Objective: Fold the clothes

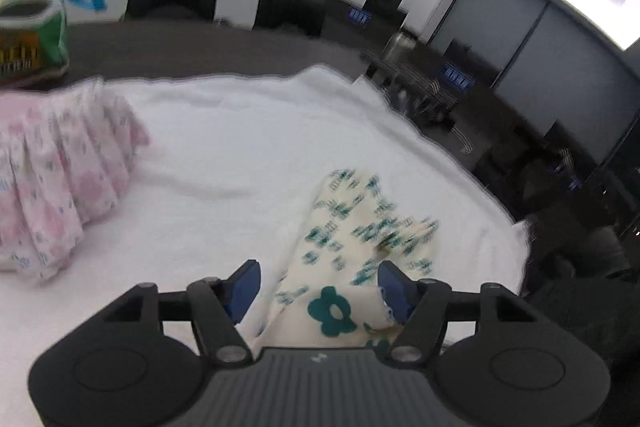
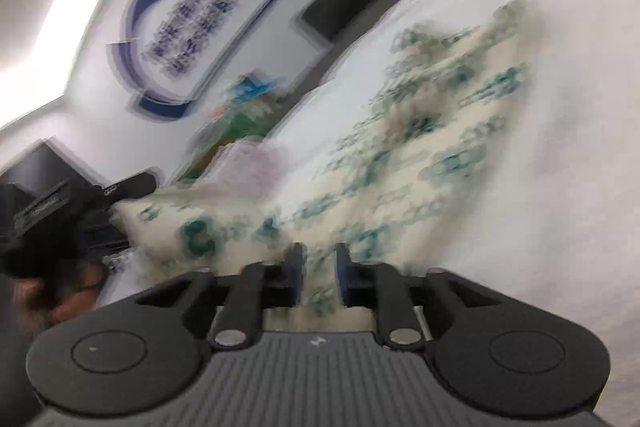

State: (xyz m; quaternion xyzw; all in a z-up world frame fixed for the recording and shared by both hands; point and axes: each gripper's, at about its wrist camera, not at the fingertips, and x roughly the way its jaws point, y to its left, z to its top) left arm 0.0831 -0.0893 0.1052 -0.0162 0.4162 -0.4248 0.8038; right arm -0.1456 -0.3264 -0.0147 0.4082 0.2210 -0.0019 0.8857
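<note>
My left gripper (image 1: 318, 285) has its jaws spread wide, the cream garment with green flowers (image 1: 360, 239) lying between them at lower centre, touching neither pad as far as I can see. My right gripper (image 2: 317, 275) stands partly apart over the same cloth (too blurred to call a grip). It looks rumpled, not squared; folding mostly remains. The pink floral garment (image 1: 60, 171) waits at left on the white sheet (image 1: 248, 131).
</note>
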